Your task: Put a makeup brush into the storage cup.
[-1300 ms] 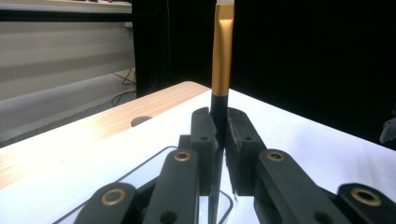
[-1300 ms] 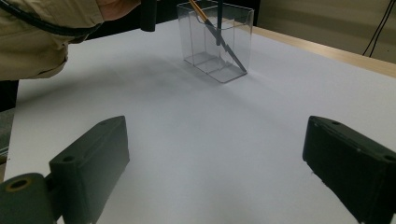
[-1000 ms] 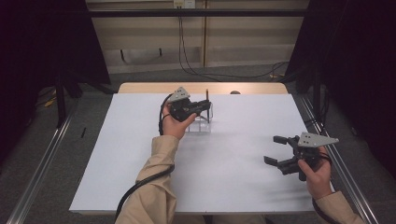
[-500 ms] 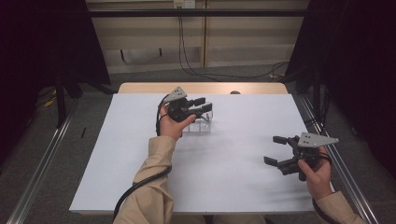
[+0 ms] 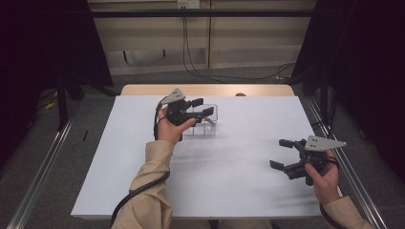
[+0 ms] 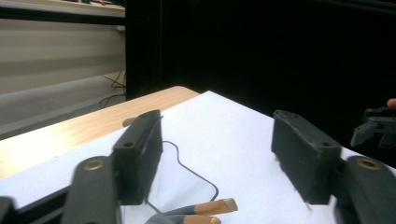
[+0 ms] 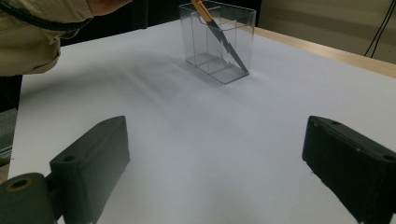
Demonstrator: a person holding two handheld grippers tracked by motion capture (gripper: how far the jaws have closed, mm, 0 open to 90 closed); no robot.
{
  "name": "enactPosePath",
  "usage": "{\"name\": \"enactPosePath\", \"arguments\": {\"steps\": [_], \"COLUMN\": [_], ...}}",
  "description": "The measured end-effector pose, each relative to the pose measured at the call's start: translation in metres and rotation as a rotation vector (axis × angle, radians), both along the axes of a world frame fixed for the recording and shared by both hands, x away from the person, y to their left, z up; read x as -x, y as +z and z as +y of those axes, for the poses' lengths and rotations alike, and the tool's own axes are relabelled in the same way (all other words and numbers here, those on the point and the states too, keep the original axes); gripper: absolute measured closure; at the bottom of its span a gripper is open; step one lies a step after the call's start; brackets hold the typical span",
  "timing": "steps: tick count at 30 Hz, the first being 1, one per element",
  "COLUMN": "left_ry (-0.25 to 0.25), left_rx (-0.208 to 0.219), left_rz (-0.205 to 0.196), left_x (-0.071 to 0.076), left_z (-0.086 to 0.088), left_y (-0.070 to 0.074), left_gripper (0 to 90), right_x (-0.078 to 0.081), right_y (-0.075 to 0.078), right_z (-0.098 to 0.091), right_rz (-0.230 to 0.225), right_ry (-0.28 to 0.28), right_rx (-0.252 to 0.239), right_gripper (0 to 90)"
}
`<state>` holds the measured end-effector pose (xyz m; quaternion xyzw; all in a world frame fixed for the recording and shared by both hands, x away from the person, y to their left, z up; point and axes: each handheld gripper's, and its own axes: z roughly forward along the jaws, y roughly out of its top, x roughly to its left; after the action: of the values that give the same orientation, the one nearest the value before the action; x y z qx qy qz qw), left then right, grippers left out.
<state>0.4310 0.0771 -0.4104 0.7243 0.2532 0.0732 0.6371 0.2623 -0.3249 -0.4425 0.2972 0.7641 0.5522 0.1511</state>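
Observation:
A clear plastic box (image 5: 206,126) with compartments stands on the white table top, left of centre and toward the back. A grey-bladed tool with a tan handle (image 7: 218,31) leans slantwise inside the clear box (image 7: 219,44). My left gripper (image 5: 203,107) hovers just over the box, open; its jaws have just been opening and nothing is between them. In the left gripper view, tan handle ends (image 6: 210,209) poke up below my left gripper (image 6: 219,158). My right gripper (image 5: 281,154) rests open and empty at the table's right, and the right gripper view has the same gripper (image 7: 215,172) facing the box.
The white sheet (image 5: 229,181) covers the table, with a wooden strip (image 5: 210,89) bare along the back edge. Cables hang on the wall behind. Metal rails run along the floor on both sides. The other hand's gripper (image 6: 379,130) is at the right edge of the left gripper view.
The left gripper's jaws, shut at the box a second ago, have parted wide and the hand has shifted slightly. The right hand and gripper stayed put.

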Motion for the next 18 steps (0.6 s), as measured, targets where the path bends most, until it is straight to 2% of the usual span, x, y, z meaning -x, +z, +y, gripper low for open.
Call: {"name": "enactPosePath", "arguments": {"steps": [10, 18], "left_ry": [0.02, 0.028], "left_rx": [-0.003, -0.015], "left_rz": [-0.019, -0.029], "left_x": [0.007, 0.012], "left_z": [0.008, 0.012], "left_y": [0.006, 0.005], "left_gripper": [21.0, 14.5], "right_x": [0.003, 0.004], "right_y": [0.002, 0.002], "right_z": [-0.001, -0.002], "right_rz": [-0.006, -0.007], "right_ry": [-0.008, -0.013], "right_rx": [-0.004, -0.004], "right_gripper": [6.7, 6.7]}}
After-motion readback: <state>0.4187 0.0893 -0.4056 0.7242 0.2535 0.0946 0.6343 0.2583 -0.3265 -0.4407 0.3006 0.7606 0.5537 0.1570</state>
